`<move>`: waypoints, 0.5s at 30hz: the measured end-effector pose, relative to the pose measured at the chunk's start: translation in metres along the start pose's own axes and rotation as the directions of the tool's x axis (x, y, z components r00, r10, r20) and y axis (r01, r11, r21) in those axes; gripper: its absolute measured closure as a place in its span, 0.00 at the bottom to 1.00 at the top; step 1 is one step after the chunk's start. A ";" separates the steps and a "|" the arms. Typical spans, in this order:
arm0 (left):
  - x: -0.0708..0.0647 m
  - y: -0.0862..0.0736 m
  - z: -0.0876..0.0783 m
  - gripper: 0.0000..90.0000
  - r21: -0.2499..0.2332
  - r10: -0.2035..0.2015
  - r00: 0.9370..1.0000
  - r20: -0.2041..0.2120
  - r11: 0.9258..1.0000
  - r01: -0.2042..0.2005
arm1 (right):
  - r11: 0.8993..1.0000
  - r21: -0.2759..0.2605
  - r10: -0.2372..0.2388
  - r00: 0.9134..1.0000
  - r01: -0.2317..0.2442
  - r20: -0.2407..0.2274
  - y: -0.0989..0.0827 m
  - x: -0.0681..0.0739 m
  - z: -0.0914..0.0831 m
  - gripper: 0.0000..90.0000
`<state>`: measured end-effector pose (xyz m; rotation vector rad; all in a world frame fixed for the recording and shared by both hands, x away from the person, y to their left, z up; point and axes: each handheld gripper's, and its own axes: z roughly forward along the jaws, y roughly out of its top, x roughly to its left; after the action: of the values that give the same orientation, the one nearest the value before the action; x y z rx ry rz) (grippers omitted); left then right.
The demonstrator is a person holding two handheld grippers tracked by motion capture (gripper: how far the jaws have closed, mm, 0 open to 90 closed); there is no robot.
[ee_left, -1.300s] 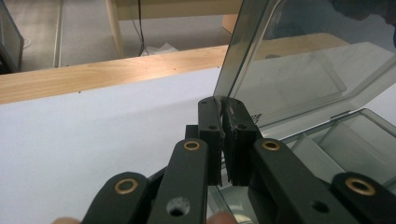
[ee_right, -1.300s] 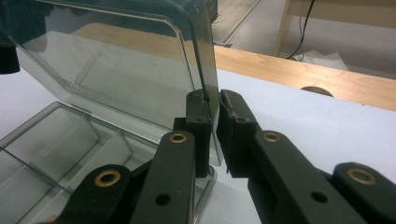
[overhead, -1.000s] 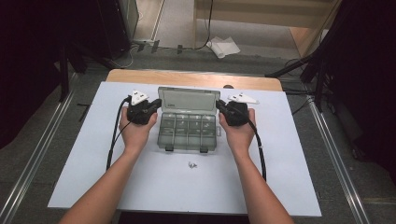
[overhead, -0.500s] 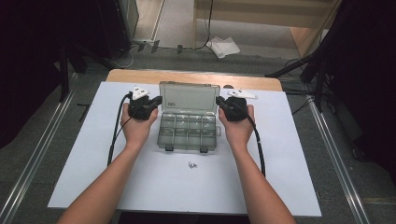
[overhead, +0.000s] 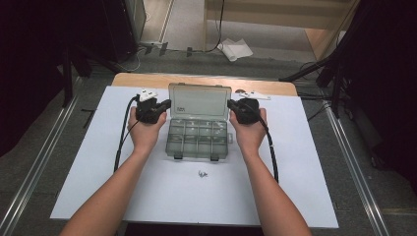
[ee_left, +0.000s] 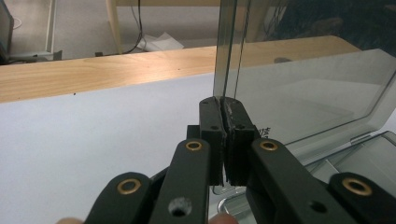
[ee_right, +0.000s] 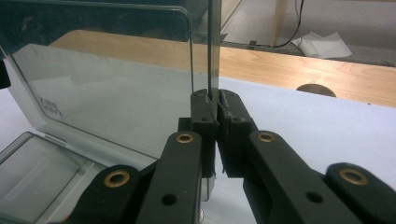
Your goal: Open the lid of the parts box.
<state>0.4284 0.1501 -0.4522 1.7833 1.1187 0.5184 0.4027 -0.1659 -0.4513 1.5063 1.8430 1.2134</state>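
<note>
While both hand-held grippers (overhead: 167,104) (overhead: 230,105) clamp the lid (overhead: 200,101) | white board (overhead: 305,162) on wooden table (overhead: 147,79) | grey floor (overhead: 187,19)

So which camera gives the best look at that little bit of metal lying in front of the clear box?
The high view: the small metal piece lies on the white table, just near of the box. The two gripper views look at the lid's edges instead.

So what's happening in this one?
A person holds a gripper in each hand at a clear plastic compartment box on a white table. The left gripper and right gripper are each shut on a side edge of its raised lid, which stands open and upright. A small metal part lies in front.
</note>
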 end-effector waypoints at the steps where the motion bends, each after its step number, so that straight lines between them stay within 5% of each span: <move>1: 0.000 0.000 0.000 0.97 -0.002 -0.001 1.000 -0.002 1.000 0.001 | 1.000 0.000 0.005 1.000 -0.005 0.003 0.000 0.000 0.000 0.97; 15: 0.006 0.003 0.009 0.96 0.012 -0.049 0.999 0.012 0.999 0.049 | 1.000 0.000 0.031 0.999 -0.031 0.026 0.002 0.001 0.008 0.97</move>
<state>0.4393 0.1498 -0.4550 1.7620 1.1558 0.4719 0.4095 -0.1625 -0.4533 1.5492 1.8096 1.2015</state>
